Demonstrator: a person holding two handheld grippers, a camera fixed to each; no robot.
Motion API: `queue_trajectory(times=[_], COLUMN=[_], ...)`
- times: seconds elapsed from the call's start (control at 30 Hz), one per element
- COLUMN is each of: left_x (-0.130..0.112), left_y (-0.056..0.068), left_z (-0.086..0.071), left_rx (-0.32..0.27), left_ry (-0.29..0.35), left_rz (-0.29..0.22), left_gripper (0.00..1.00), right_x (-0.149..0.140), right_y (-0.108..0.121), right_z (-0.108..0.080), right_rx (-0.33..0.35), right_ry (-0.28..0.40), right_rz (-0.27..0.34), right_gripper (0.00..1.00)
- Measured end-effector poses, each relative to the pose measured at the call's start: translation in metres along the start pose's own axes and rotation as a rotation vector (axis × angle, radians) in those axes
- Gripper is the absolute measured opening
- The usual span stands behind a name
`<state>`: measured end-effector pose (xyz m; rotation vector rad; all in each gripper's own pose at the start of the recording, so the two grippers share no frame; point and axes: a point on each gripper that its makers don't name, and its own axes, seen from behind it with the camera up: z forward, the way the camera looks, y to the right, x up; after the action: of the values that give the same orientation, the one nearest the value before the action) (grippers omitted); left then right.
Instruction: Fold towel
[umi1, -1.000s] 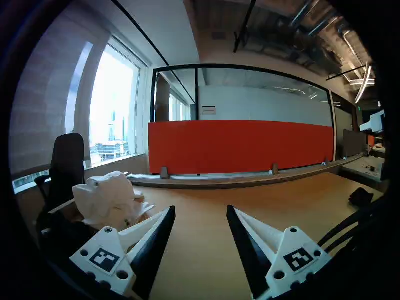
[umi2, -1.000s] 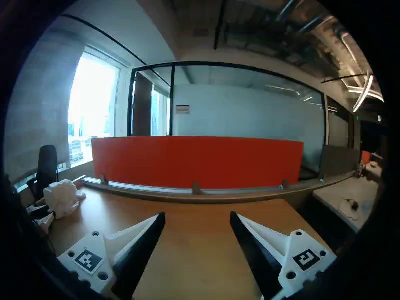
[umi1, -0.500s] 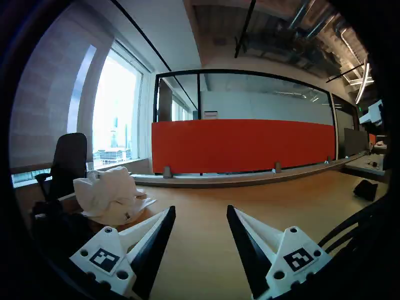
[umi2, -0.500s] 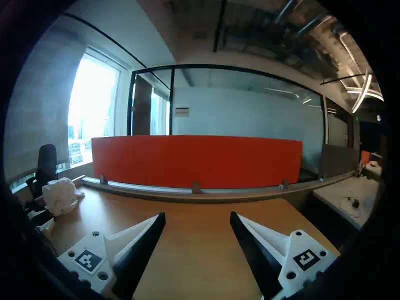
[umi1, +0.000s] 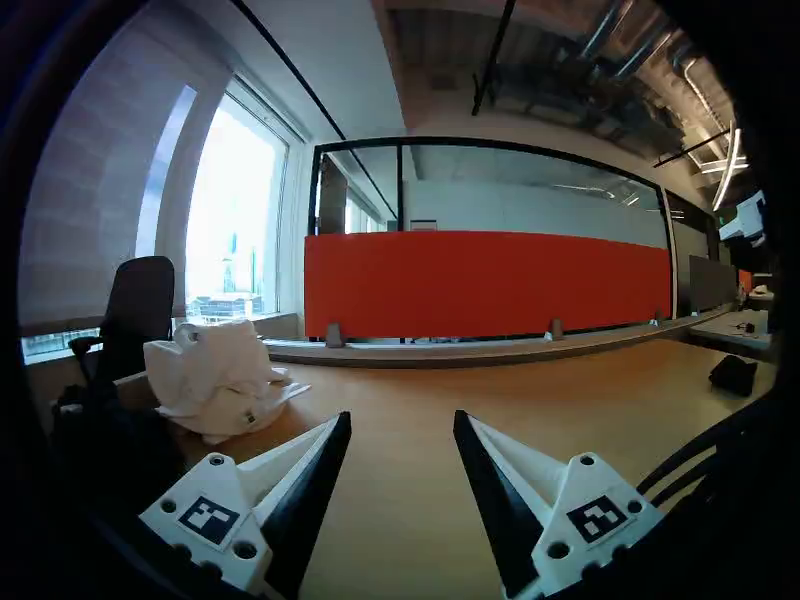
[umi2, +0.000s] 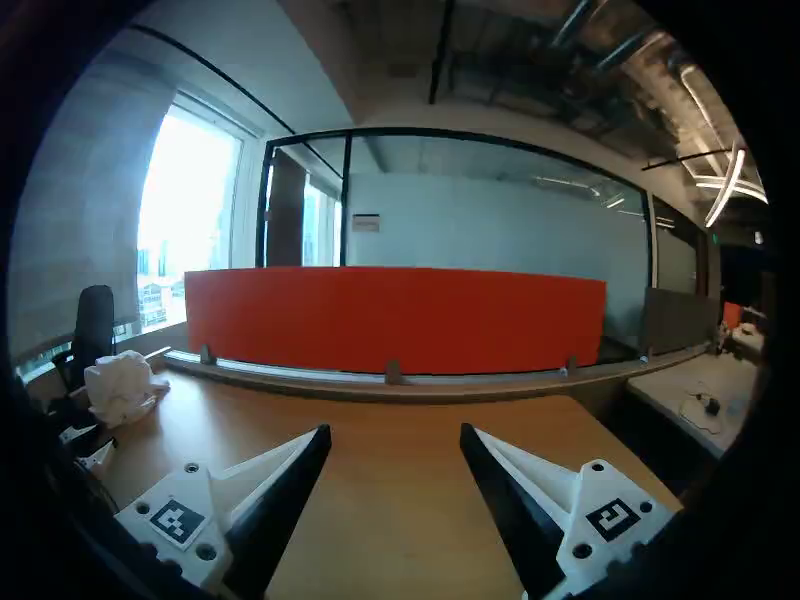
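Observation:
A crumpled white towel (umi1: 215, 378) lies in a heap on the wooden desk (umi1: 420, 440), at the left. In the right gripper view the same towel (umi2: 118, 385) is small and far off at the left. My left gripper (umi1: 398, 432) is open, with nothing between its fingers, a short way right of the towel and apart from it. My right gripper (umi2: 395, 445) is open too, low over bare desk (umi2: 400, 470), well to the right of the towel.
An orange partition (umi1: 485, 282) runs along the back edge of the desk. A black office chair (umi1: 135, 315) stands behind the towel, dark gear (umi1: 100, 440) lies at the left, and a small black object (umi1: 732, 374) at the right. A neighbouring desk (umi2: 700, 390) stands at the far right.
Both views have tilted slightly, so the towel sits a little higher and closer in the left gripper view. Both grippers stay open and the towel has not moved.

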<state>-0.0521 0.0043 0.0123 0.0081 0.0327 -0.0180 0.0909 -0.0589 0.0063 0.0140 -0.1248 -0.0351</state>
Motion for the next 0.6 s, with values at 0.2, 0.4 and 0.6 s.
queue_trajectory(times=[0.2,0.4,0.6], left_x=[0.003,0.004,0.004], left_y=[-0.001,-0.001,-0.001], left_z=[-0.001,-0.002,-0.002], left_rx=[0.000,-0.003,-0.004], left_ry=[0.009,0.011,0.011], left_rz=[-0.002,-0.001,-0.001], left_gripper=[0.75,0.75,0.75], right_x=[0.000,-0.004,-0.008], right_y=[0.006,0.011,0.014], right_z=[0.000,0.001,0.000], right_rx=[-0.008,-0.016,-0.020], right_ry=[0.004,-0.001,-0.003], right_rz=[-0.006,-0.001,0.005], right_gripper=[1.00,1.00,1.00])
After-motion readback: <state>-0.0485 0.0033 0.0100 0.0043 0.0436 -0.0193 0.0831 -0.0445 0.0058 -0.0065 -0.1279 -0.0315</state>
